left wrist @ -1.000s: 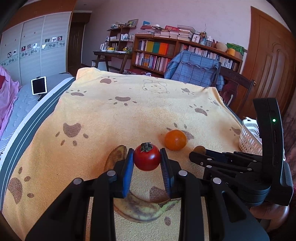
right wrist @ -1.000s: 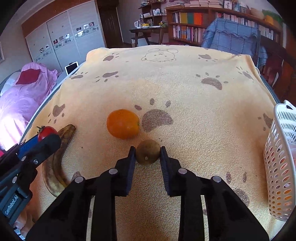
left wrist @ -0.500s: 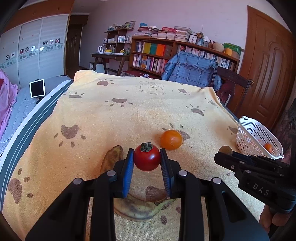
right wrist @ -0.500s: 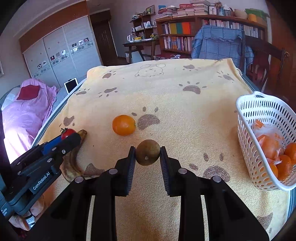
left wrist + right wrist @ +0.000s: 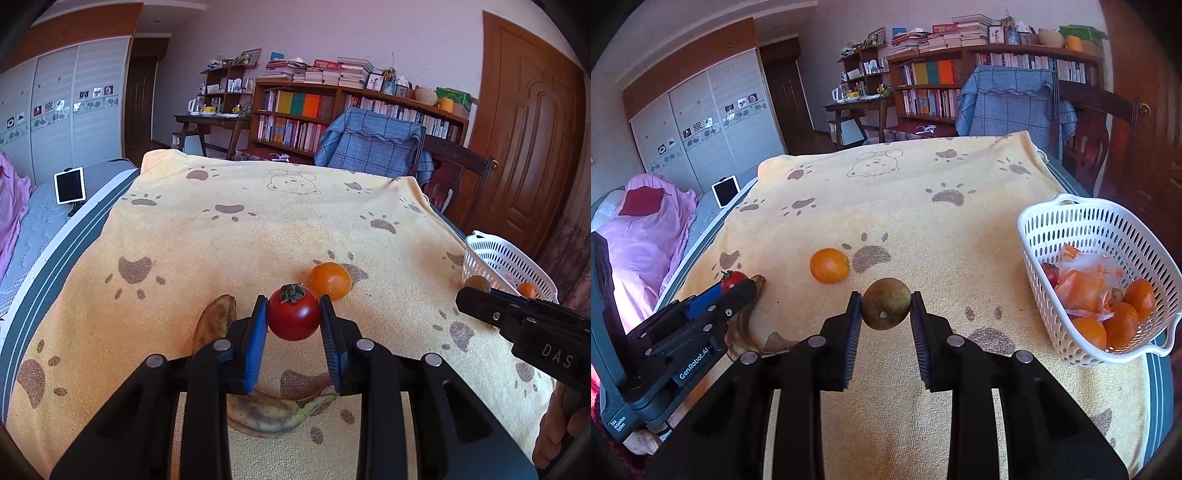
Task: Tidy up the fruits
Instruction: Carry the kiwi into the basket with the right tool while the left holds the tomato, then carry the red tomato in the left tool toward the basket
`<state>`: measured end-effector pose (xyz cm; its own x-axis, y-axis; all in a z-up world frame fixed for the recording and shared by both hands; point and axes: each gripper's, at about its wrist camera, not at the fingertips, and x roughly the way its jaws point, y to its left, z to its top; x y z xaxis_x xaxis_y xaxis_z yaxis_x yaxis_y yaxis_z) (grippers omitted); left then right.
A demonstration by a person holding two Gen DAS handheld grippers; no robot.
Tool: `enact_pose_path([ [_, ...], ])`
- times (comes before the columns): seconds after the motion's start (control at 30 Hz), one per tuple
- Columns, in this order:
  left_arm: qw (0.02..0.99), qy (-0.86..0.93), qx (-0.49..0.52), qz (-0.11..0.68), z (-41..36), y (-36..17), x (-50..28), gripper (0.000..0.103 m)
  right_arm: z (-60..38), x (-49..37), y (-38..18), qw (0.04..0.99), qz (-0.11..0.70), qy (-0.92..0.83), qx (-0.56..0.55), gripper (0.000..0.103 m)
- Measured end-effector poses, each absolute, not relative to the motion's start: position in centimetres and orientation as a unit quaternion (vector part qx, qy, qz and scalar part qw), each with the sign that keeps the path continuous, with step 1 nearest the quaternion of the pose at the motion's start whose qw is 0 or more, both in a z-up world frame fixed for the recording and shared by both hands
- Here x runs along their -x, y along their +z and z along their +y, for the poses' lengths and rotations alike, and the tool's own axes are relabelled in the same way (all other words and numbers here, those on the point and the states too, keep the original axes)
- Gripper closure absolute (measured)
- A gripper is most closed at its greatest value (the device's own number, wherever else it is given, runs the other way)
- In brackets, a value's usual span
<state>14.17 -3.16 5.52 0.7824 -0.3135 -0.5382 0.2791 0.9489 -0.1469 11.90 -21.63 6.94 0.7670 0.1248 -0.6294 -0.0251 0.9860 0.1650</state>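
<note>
Fruit is in both tools: the left gripper point(image 5: 293, 321) has its blue pads pressed on a glossy red round tomato with a green calyx point(image 5: 293, 313), and the right gripper point(image 5: 886, 314) is clamped on a dull brown-green round fruit point(image 5: 886, 303), each taken across its widest girth and lifted clear of the yellow paw-print towel point(image 5: 923, 221). Tomato skin looks smooth and thin, so it probably slips and bruises under hard squeezing; a light hold at the equator suits it. The brown fruit seems firmer and rougher, likely light and forgiving. A smooth round orange point(image 5: 829, 266) lies on the towel near a soft, brown-spotted banana point(image 5: 218, 321), which would want a gentle grip at mid-length. The white perforated plastic basket point(image 5: 1052, 229), already holding oranges, stands to the right.
</note>
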Motion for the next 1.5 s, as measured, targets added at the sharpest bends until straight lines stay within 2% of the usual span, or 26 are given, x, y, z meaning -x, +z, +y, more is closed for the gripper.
enact_pose_path([
  [0.43, 0.944, -0.161, 0.026, 0.286, -3.4, 5.6, -14.0, 0.075, -23.7, -10.8, 8.1, 0.943, 0.320, 0.005, -0.086, 0.076],
  [1.13, 0.945, -0.161, 0.020, 0.285, -3.8, 5.5, -13.9, 0.075, -33.9, -8.5, 8.5, 0.936, 0.294, -0.129, -0.146, 0.076],
  [1.17, 0.945, -0.161, 0.019, 0.285, -3.8, 5.5, -13.9, 0.075, -34.1, -8.5, 8.4, 0.935, 0.295, -0.133, -0.146, 0.074],
  [1.2, 0.945, -0.161, 0.019, 0.285, -3.8, 5.5, -13.9, 0.075, -34.3, -8.5, 8.4, 0.934, 0.295, -0.136, -0.148, 0.066],
  [1.23, 0.945, -0.161, 0.019, 0.285, -3.8, 5.5, -13.9, 0.075, -34.5, -8.3, 8.4, 0.934, 0.292, -0.139, -0.152, 0.056],
  [1.27, 0.945, -0.161, 0.019, 0.285, -3.8, 5.4, -13.9, 0.075, -34.8, -8.0, 8.4, 0.935, 0.285, -0.140, -0.160, 0.040],
  [1.5, 0.945, -0.165, 0.012, 0.282, -4.2, 5.3, -13.8, 0.075, -35.8, -6.0, 9.0, 0.937, 0.264, -0.152, -0.170, 0.038],
])
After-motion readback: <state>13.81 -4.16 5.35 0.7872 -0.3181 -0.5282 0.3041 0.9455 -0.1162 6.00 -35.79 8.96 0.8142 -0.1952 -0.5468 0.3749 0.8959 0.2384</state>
